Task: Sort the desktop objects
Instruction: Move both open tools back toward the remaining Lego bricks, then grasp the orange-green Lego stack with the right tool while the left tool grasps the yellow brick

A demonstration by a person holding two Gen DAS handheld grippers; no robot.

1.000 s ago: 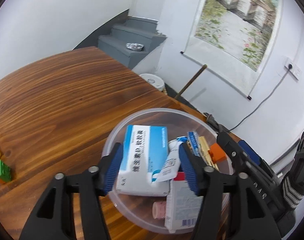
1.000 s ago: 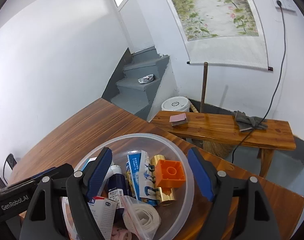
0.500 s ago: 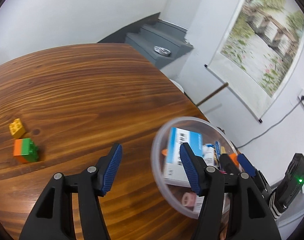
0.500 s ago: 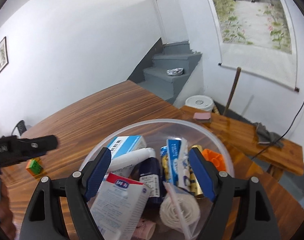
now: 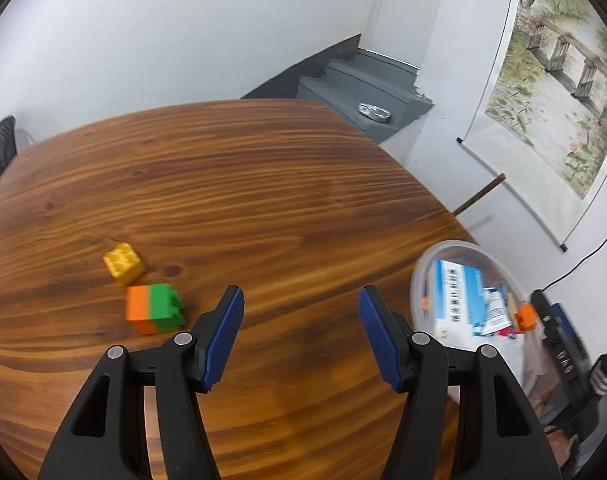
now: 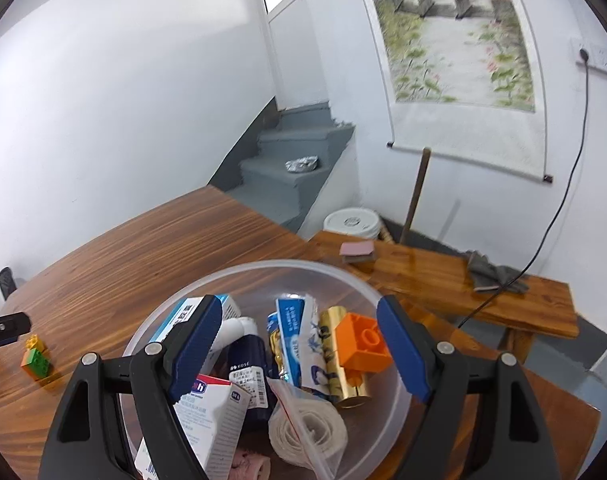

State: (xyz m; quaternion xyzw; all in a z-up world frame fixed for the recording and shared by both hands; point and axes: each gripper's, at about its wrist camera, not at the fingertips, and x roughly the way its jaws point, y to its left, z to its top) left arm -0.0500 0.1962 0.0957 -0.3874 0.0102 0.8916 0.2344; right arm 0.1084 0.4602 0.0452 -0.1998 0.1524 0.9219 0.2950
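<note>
The left claw (image 5: 301,332) has swung away from the bowl (image 5: 423,264) and now points at bare bench (image 5: 263,184), spread with nothing between its pads. The bowl sits off to its right; the orange-green block (image 5: 153,308) and yellow block (image 5: 122,267) lie just to its left, touching each other. It is probably going for them next. The right claw (image 6: 299,346) hangs spread over the bowl, empty. The wood around the blocks is open; the bowl stands near the bench's edge.
</note>
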